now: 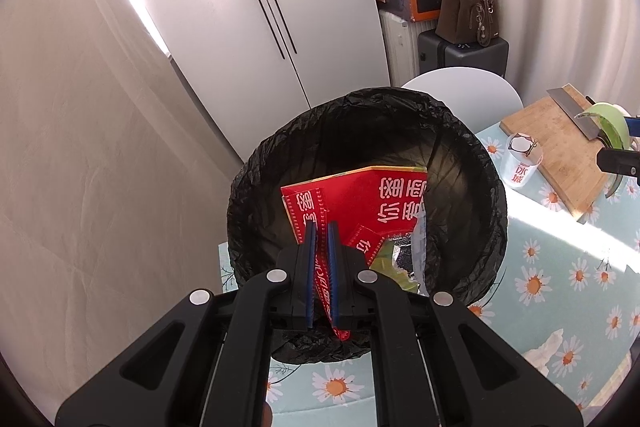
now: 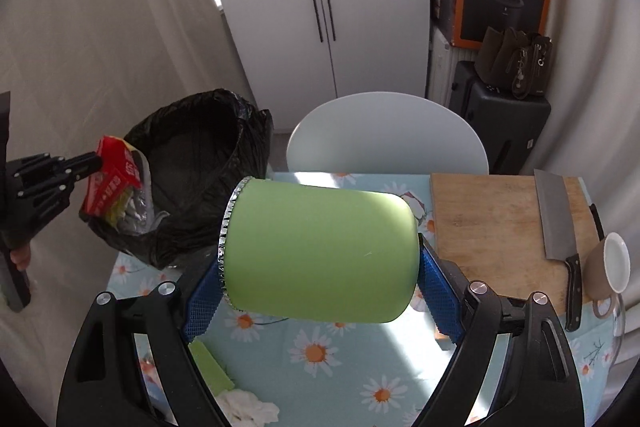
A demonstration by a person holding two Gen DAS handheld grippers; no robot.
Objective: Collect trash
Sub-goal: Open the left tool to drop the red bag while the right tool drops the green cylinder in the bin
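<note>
My left gripper [image 1: 321, 231] is shut on a red snack wrapper [image 1: 360, 205] and holds it over the open mouth of a black bin bag [image 1: 472, 163]. The same wrapper [image 2: 114, 179] shows in the right wrist view at the near rim of the bag [image 2: 208, 163]. My right gripper [image 2: 320, 267] is shut on a green cup [image 2: 320, 251] with a foil rim, lying on its side between the blue pads, above the daisy tablecloth [image 2: 320, 351]. The cup also shows at the right edge of the left wrist view [image 1: 612, 123].
A wooden cutting board [image 2: 488, 215] with a cleaver [image 2: 556, 215] lies on the right, with a beige mug [image 2: 608, 267] beside it. A white printed cup [image 1: 522, 163] stands by the board. Crumpled tissue [image 2: 244, 407] lies near the front edge. A white chair [image 2: 384, 135] stands behind the table.
</note>
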